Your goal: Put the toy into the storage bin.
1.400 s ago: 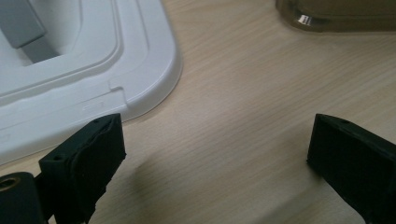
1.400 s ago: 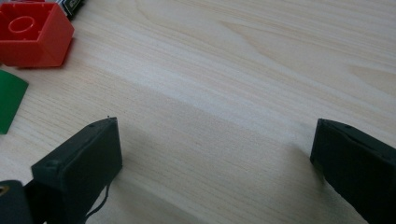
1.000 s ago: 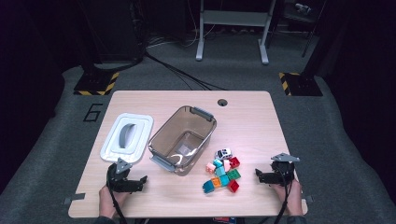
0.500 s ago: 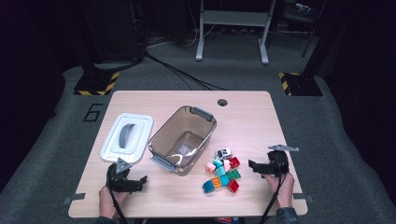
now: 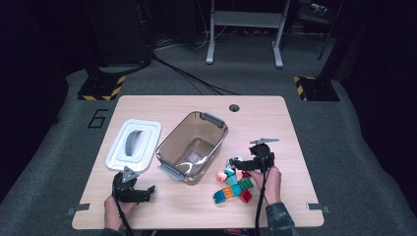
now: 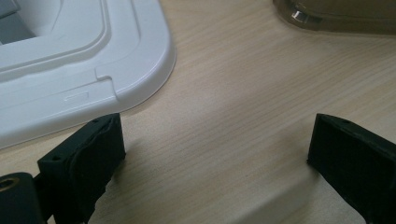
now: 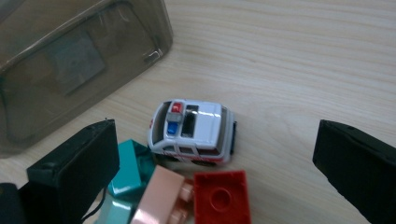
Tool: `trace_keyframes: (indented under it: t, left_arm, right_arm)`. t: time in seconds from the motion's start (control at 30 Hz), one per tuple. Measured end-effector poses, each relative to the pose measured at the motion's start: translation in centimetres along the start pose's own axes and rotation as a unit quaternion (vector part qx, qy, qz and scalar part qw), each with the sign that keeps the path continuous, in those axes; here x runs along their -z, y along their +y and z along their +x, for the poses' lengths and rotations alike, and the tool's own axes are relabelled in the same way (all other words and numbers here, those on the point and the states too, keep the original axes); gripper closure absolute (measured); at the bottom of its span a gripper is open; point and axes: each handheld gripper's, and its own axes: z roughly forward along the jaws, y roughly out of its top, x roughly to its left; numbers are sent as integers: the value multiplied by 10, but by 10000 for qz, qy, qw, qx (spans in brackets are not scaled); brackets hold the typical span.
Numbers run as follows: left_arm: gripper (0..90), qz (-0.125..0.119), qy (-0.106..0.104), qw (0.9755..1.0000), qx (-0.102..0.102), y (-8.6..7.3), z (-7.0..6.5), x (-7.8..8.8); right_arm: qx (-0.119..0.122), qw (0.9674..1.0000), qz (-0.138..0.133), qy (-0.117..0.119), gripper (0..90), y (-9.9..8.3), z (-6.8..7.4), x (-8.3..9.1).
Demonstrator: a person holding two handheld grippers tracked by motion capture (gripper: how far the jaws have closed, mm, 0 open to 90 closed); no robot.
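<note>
A pale wooden surface (image 5: 275,123) carries a smoky transparent plastic bin (image 5: 193,146), a white plastic lid (image 5: 134,145) to its left, and coloured toy blocks (image 5: 234,186) near right. The left claw (image 5: 142,192) gapes wide beside the lid. The right claw (image 7: 215,158), wide, flanks a small white toy police car (image 7: 192,132).

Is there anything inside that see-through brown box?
The box looks empty: through its open top only its bare floor with a pale label shows. The blocks and toy car lie outside on the table.

A dark numeral "6" (image 5: 99,118) stands on the floor (image 5: 74,147)
</note>
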Motion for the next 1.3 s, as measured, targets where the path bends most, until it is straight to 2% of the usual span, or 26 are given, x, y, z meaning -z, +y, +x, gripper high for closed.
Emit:
trace_keyframes:
  t: [0.07, 0.2, 0.27, 0.37, 0.4, 0.53, 0.57, 0.6, 0.83, 0.93, 1.03, 1.07, 1.17, 1.3]
  left_arm:
    - [36, -17, 2, 10000, 20, 0, 0, 0]
    - [36, 0, -7, 10000, 17, 0, 0, 0]
    - [37, -17, -15, 10000, 40, 0, -1, 0]
    - [37, -22, -18, 10000, 24, 0, -1, 0]
    - [37, -23, -17, 10000, 24, 0, -1, 0]
    - [37, -3, -33, 10000, 16, 0, -1, 0]
    - [37, 20, -31, 10000, 5, 0, -1, 1]
    - [37, 25, -33, 10000, -1, 0, -1, 1]
    - [38, -11, -41, 10000, 11, 0, -1, 0]
    - [38, -13, -37, 10000, 14, 0, -1, 0]
    - [38, 19, -42, 10000, -5, 0, -1, 1]
    - [38, -13, -28, 10000, 6, 0, -1, 0]
    - [38, -17, -36, 10000, 13, 0, -1, 0]
    - [38, 7, -32, 10000, -1, 0, -1, 1]
  right_arm:
    - [12, 9999, 148, 20, 5, 5, 4, -7]
    - [147, 9988, 427, -183, 36, 11, 13, -21]
    - [95, 9982, 543, -231, 48, 12, 14, -28]
    - [-13, 9978, 633, -182, 86, 12, 15, -33]
    - [72, 9978, 634, -203, 105, 13, 14, -35]
    - [88, 9966, 772, -290, 146, 14, 20, -41]
    - [184, 9964, 772, -310, 159, 14, 19, -42]
    - [192, 9960, 785, -374, 173, 15, 21, -43]
    - [203, 9948, 897, -440, 234, 15, 25, -51]
    - [114, 9942, 971, -459, 234, 14, 25, -52]
    - [217, 9941, 955, -459, 233, 14, 23, -53]
    - [114, 9941, 978, -462, 232, 14, 24, -53]
    - [155, 9934, 1051, -438, 237, 13, 24, -56]
    - [193, 9937, 1006, -457, 241, 13, 26, -57]
